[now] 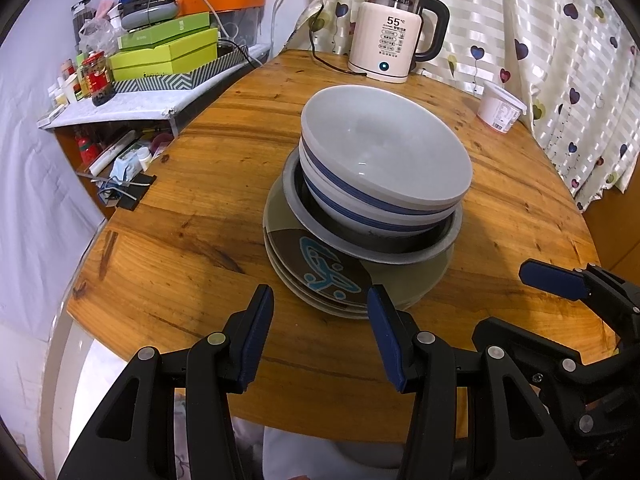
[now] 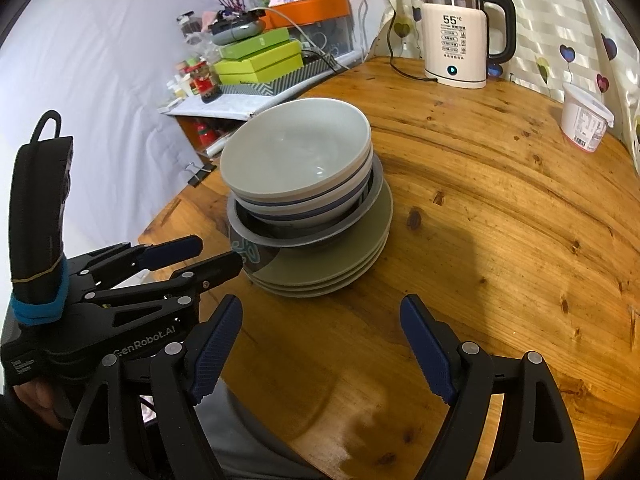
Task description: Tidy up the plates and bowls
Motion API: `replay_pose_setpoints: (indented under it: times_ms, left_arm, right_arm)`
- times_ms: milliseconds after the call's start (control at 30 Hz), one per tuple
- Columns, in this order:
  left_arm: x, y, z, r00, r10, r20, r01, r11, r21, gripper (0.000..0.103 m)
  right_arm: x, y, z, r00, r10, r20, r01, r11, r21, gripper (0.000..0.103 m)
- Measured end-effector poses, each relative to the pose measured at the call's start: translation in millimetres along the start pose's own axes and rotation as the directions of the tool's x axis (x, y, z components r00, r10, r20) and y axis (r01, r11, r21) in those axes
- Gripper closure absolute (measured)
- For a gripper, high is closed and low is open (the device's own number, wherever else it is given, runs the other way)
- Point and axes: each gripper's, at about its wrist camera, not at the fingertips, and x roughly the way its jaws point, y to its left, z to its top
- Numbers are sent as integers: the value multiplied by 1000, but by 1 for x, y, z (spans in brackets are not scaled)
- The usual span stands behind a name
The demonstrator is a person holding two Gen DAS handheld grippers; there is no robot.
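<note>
Tableware stack at the centre of the round wooden table [image 1: 200, 184]: two blue-banded bowls [image 1: 384, 160] nested in a metal basin [image 1: 400, 246], on stacked plates [image 2: 328, 272]. Left gripper [image 1: 320, 320] and right gripper [image 2: 320, 324] hover near it, fingers spread, empty (neither touches). The top bowl sits tilted; a careless nudge could slide it off.

A lived-in home dining corner: a round wooden table [image 1: 200, 208] carries an electric kettle [image 1: 394, 32], heart-print curtains [image 1: 560, 60] hang at right, and a cluttered shelf [image 1: 120, 108] fills the upper left.
</note>
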Motion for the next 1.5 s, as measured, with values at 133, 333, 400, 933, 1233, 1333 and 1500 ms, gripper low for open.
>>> replay_pose_setpoints:
  times_ms: [133, 333, 400, 933, 1233, 1333, 1500]
  left_arm:
    - [0, -1, 0, 1000, -2, -3, 2, 1000, 1, 53]
    - [0, -1, 0, 1000, -3, -4, 4, 1000, 2, 53]
    - [0, -1, 0, 1000, -4, -6, 4, 1000, 1, 53]
    - [3, -4, 0, 1000, -4, -15, 4, 1000, 2, 53]
    - [6, -6, -1, 1000, -3, -18, 3, 1000, 4, 53]
    - [7, -7, -2, 1000, -2, -21, 2, 1000, 7, 53]
    - [8, -8, -2, 1000, -2, -21, 3, 1000, 8, 53]
  right_arm:
    - [0, 0, 0, 1000, -1, 1, 1, 1000, -1, 21]
    - [0, 0, 0, 1000, 0, 0, 0, 1000, -2, 21]
    - [-1, 2, 0, 1000, 0, 1, 0, 1000, -3, 21]
    - [-1, 3, -1, 1000, 2, -1, -2, 1000, -1, 21]
    - [-1, 3, -1, 1000, 2, 0, -2, 1000, -2, 21]
    - [0, 2, -1, 1000, 2, 0, -2, 1000, -1, 21]
    - [0, 2, -1, 1000, 2, 0, -2, 1000, -1, 21]
